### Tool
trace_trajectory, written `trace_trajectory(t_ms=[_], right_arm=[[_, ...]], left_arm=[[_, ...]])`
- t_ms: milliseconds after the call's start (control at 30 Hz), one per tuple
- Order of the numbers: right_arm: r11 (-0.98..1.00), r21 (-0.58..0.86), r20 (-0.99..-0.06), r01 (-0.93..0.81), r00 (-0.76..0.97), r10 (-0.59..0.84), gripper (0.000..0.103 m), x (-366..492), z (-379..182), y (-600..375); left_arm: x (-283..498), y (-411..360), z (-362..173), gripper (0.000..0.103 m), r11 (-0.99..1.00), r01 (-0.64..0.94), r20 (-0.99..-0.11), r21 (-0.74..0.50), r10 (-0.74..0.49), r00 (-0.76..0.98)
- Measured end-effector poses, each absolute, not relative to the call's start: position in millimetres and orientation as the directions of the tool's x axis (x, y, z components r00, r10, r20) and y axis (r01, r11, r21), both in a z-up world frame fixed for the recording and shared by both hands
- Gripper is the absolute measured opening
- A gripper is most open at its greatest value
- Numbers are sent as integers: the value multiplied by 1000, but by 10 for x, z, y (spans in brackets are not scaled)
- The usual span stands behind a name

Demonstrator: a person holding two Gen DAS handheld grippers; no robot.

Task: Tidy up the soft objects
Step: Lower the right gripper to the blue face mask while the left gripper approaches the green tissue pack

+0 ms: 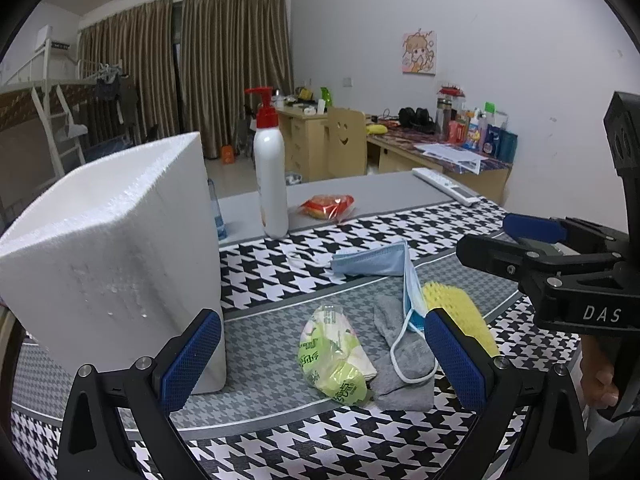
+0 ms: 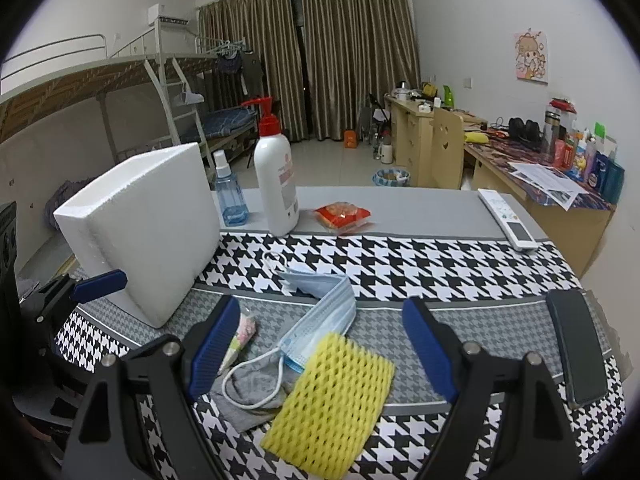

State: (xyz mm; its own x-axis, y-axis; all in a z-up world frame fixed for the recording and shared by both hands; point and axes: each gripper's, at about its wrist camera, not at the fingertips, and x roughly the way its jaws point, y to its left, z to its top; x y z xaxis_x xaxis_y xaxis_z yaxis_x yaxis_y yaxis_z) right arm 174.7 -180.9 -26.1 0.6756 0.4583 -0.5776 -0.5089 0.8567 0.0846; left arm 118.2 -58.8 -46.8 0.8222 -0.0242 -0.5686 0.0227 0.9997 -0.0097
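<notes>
Biggest first: white foam box (image 1: 108, 248), standing up on the left side of the checked table cloth (image 1: 360, 232), light but stiff, maybe the home for the soft things. Next the left gripper (image 1: 322, 320), fingers spread wide, pinching nothing, hanging over the little pile just beside the box. Same for the right gripper (image 2: 322, 308): fingers spread wide, nothing between the blue pads, pointing down at the same pile from the other side. Then the yellow foam net (image 2: 332, 396), lying flat at the near edge of the table, below and between the right fingers, not touching them; looks very light and squashy, full of holes, so best pinched gently at one edge. Then the grey sock (image 1: 404, 360), floppy and thin, lying partly under the other things between the left fingers; easy to grab by a fold, likely to droop. Then the blue face mask (image 2: 320, 304), lying across the sock with one end on the net, its white loop on top of the sock; paper-light, bends easily, apt to snag by the loop, so better taken by the folded body. Smallest: the green tissue pack (image 1: 332, 356), touching the sock, right in the middle of the left fingers' gap; soft, crinkly, a bit slippery, good for a pinch across its middle.
</notes>
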Motion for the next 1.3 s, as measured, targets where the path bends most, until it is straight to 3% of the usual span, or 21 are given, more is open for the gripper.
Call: trace_trajectory(t_ms=[1033, 1300], right_arm=[[850, 92, -692, -519, 580, 429, 86, 2266, -516, -1619], [851, 83, -714, -519, 564, 414, 86, 2348, -584, -1552]], left_arm=[[1522, -543, -788, 102, 1000, -12, -680, -17, -3, 734], [1573, -507, -860, 98, 999, -20, -703, -32, -8, 711]])
